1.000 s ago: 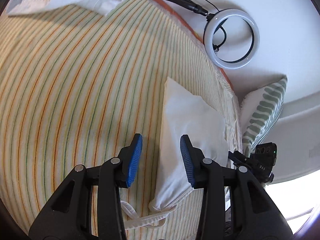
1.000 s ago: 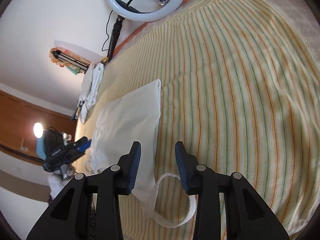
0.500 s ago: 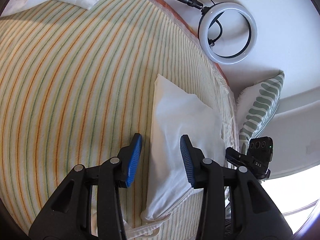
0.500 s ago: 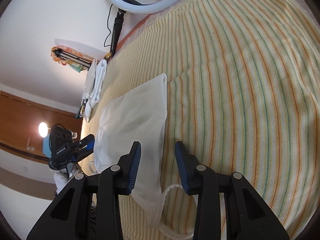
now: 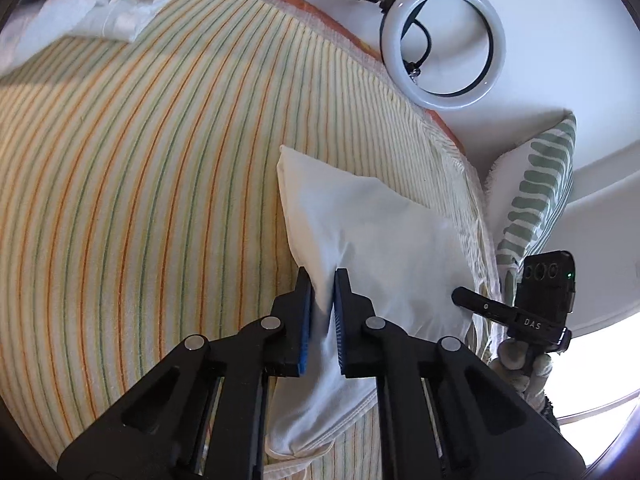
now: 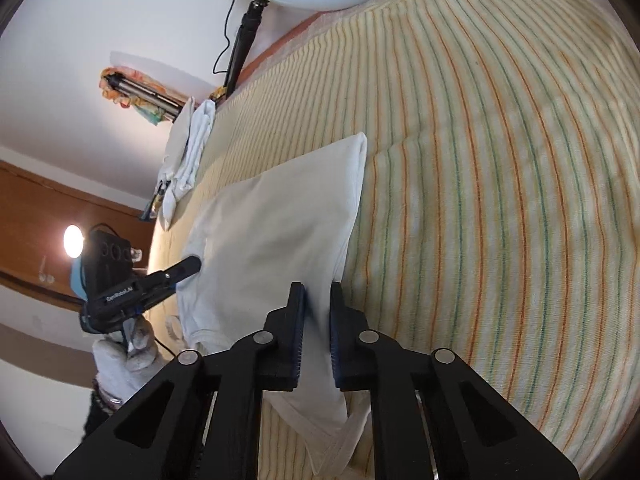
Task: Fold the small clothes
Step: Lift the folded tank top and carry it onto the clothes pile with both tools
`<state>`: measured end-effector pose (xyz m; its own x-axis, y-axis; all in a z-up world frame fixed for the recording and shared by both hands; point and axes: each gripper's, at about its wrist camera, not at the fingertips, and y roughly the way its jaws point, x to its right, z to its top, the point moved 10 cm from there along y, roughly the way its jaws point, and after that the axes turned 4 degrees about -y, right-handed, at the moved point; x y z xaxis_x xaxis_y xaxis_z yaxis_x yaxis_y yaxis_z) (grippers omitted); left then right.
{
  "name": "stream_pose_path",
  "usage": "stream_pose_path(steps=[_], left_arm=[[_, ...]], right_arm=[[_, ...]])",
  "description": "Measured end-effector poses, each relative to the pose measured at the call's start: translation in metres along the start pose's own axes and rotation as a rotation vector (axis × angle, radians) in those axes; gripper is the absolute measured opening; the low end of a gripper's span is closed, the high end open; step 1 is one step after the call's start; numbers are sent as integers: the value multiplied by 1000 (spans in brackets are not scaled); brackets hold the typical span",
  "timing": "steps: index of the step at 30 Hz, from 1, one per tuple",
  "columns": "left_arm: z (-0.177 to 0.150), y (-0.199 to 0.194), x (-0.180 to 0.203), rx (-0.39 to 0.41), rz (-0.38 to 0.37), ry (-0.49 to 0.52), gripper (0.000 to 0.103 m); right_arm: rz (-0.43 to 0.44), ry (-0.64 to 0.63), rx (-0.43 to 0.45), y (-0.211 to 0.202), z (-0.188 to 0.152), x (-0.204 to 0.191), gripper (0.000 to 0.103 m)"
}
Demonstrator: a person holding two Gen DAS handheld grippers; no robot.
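Both grippers, left (image 5: 322,280) and right (image 6: 317,294), pinch the white garment (image 5: 372,240) by opposite edges; striped bedspread (image 5: 140,160) beneath, ring light (image 5: 444,44) ahead against the wall.

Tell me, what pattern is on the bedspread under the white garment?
Thin orange and green stripes on pale cream bedspread, clearest in the right wrist view.
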<state>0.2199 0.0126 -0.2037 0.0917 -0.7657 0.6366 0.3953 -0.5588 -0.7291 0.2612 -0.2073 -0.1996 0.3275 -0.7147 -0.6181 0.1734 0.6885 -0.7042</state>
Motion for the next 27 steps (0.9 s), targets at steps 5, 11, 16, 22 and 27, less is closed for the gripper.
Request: stream_pose_path(steps=[5,11,16,22,27], left_arm=[[0,-13,12,50,33,71,7],[1,-32,26,98,42,129,7],[7,-54,30,141,44,154,7],[26,-86,23,200,53,153,7],[50,-117,15,253,61,156,7]], right_arm=[[-41,-47,40,-10,5,-14,5],[-82,-110,81,-17,11,-39,5],[-93,-153,105,-18,17,-67,5],[-98,-226,157,-15,33,-99,5],[-83,-267,185,-7,52,-130,5]])
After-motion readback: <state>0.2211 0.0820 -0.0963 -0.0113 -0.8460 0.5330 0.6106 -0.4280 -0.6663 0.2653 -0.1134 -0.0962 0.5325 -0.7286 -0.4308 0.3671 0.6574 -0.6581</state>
